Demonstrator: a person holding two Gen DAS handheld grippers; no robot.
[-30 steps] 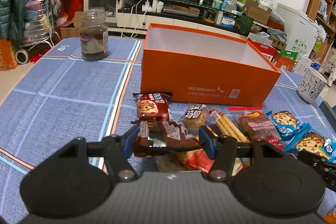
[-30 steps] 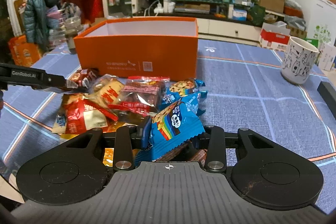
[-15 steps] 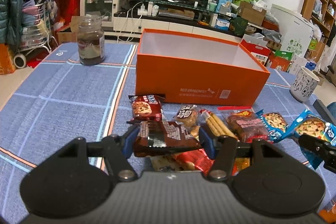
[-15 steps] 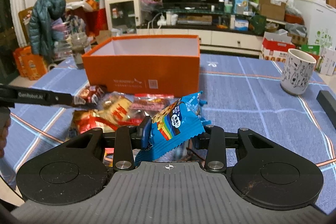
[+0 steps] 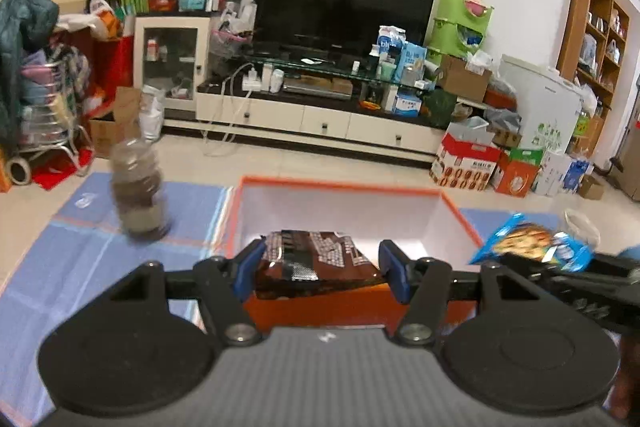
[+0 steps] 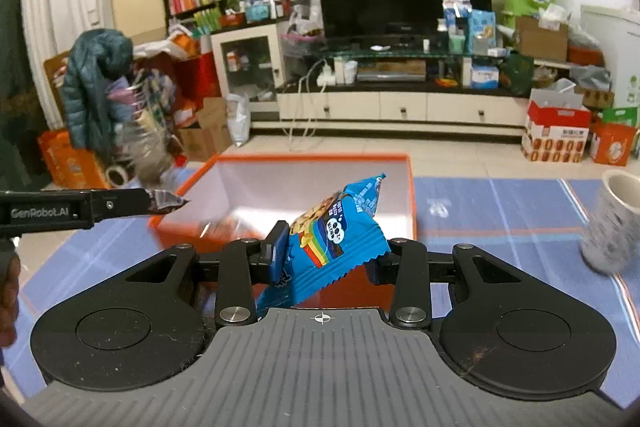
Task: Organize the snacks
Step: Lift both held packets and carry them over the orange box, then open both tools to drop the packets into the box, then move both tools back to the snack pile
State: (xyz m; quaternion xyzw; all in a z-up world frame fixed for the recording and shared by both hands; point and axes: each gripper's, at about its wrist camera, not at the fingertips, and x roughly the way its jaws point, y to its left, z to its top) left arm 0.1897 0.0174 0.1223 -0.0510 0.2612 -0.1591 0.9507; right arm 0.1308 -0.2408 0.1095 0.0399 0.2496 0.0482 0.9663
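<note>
An open orange box [image 5: 460,215] with a white inside stands on the blue table; it also shows in the right wrist view [image 6: 412,195]. My left gripper [image 5: 322,267] is shut on a brown snack packet [image 5: 316,259] and holds it above the box's near edge. My right gripper [image 6: 328,255] is shut on a blue cookie packet [image 6: 336,227], held above the box's near wall. The blue packet [image 5: 528,243] shows at the right of the left wrist view. The left gripper with its brown packet [image 6: 164,201] shows at the left of the right wrist view.
A glass jar [image 5: 138,195] with dark contents stands on the table left of the box. A white patterned mug [image 6: 612,223] stands at the right. Beyond the table lie the floor, a TV stand and cardboard boxes.
Both grippers have risen from the snack pile and moved forward over the orange box, each carrying its packet. The pile on the table has dropped out of view.
</note>
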